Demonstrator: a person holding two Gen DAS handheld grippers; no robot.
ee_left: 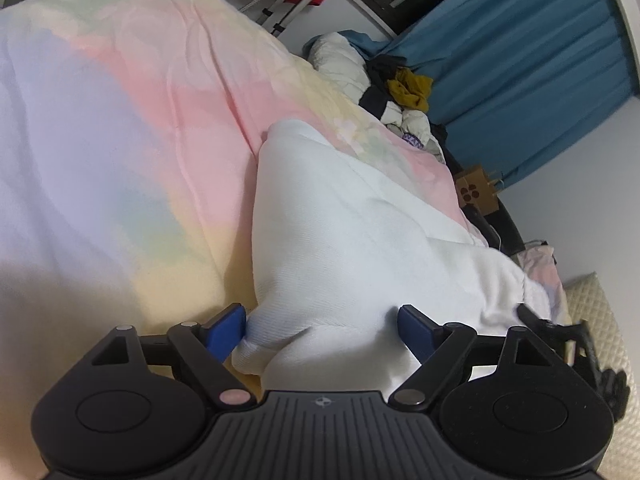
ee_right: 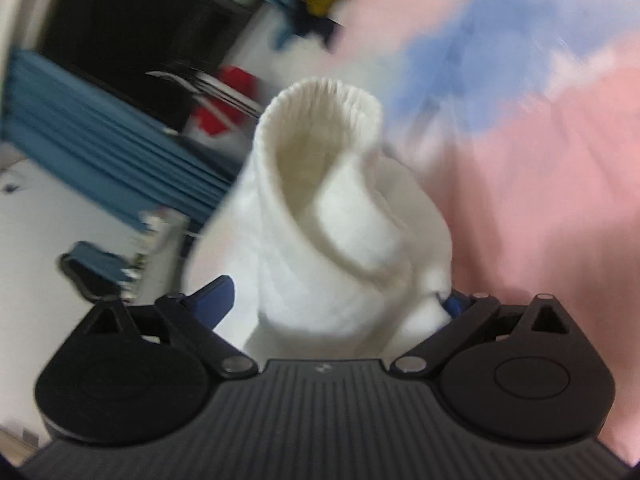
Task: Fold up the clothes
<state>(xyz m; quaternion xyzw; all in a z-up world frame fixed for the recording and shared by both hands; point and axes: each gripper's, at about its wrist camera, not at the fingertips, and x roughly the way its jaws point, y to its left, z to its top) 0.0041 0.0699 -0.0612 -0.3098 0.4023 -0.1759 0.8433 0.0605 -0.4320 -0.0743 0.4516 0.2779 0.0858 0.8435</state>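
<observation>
Here, a white ribbed-knit garment (ee_left: 344, 240) stretches from lower centre toward the frame's upper middle across the pastel tie-dye bedspread (ee_left: 120, 120), passing between the left gripper (ee_left: 322, 330) and its parted jaws; the right gripper (ee_right: 340, 308), jaws also apart, straddles its ribbed cuff (ee_right: 320, 128).

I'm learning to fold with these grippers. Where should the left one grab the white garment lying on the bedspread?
Probably the near bunched end of the white garment, which already sits between the open left gripper fingers. Come in low along the pastel bedspread from the near side: that end rises in a thick fold, while the far part lies flat and offers little to pinch.
</observation>
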